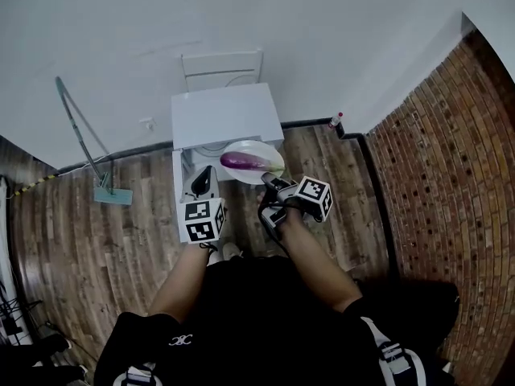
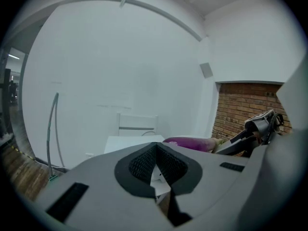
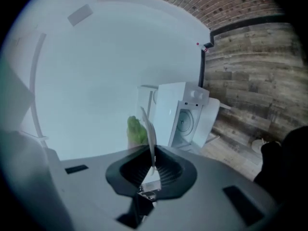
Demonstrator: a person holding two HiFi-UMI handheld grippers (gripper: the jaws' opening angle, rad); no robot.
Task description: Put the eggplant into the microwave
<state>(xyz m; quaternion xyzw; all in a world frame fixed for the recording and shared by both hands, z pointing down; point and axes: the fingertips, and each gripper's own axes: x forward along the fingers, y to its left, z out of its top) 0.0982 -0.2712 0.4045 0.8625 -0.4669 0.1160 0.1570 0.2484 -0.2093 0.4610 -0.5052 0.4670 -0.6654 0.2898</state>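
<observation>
A purple eggplant with a green stem lies on a white plate. My right gripper is shut on the plate's near rim and holds it in the air just in front of the white microwave. In the right gripper view the plate shows edge-on between the jaws, with the green stem to its left and the microwave with its door open beyond. My left gripper hangs to the left of the plate, shut with nothing in it. The left gripper view shows the eggplant at the right.
A white chair stands behind the microwave against the white wall. A mop leans at the left. A small bottle sits in the corner by the brick wall. The floor is wooden planks.
</observation>
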